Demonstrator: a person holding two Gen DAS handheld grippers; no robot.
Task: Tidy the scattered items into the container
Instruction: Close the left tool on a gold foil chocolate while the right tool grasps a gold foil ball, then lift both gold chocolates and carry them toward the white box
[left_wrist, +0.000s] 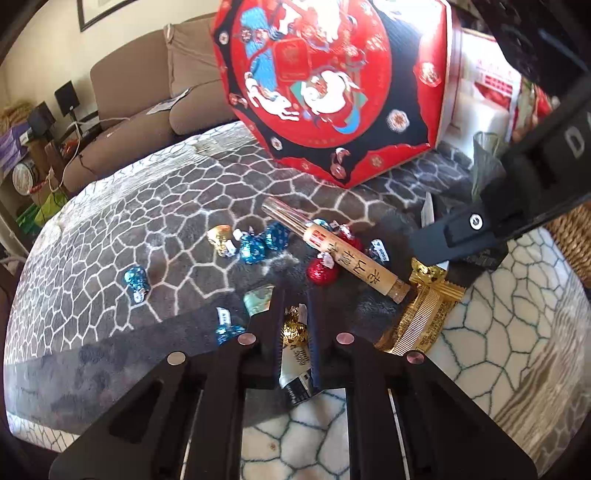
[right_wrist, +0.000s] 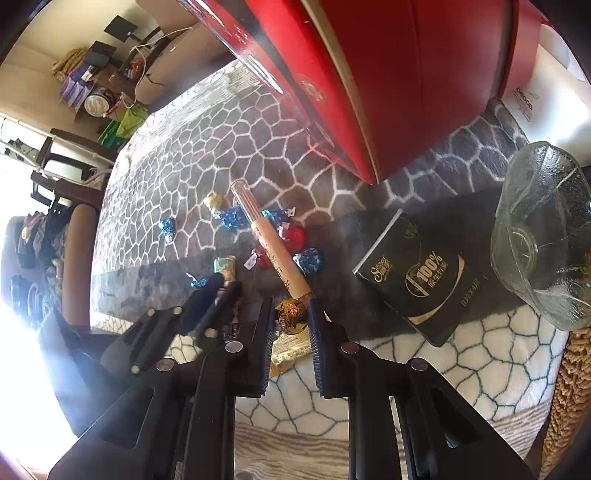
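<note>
Sweets lie scattered over the patterned blanket (left_wrist: 155, 206), so the tidying looks to be at an early stage. The left gripper (left_wrist: 295, 314) is clamped on a sweet in gold foil with a dark and white wrapper (left_wrist: 295, 354); its jaws stand narrow with the sweet pinched between them, low over the blanket. The right gripper (right_wrist: 291, 317) is likewise closed on a gold foil ball (right_wrist: 291, 314), which sits on a flat gold packet (left_wrist: 421, 317) just beside the corked end of a glass tube (left_wrist: 332, 245) with a paper label.

Still loose on the blanket are several blue foil sweets (left_wrist: 255, 247), one blue sweet apart to the side (left_wrist: 136, 280), two red ones (left_wrist: 322, 271), a gold one (left_wrist: 219, 238) and a pale green one (left_wrist: 258, 299) just beside the left gripper's fingers. The tube lies across the middle of the heap, touching some of the sweets.

The glass bowl (right_wrist: 539, 236) stands at the edge of the blanket, next to a black box (right_wrist: 417, 277), and appears to be the container; whether it holds anything yet cannot be told through the glass. A large red box (left_wrist: 332, 85) rises behind the heap. Both held sweets have yet to reach the bowl, and nearly all the rest remains to be picked up.
</note>
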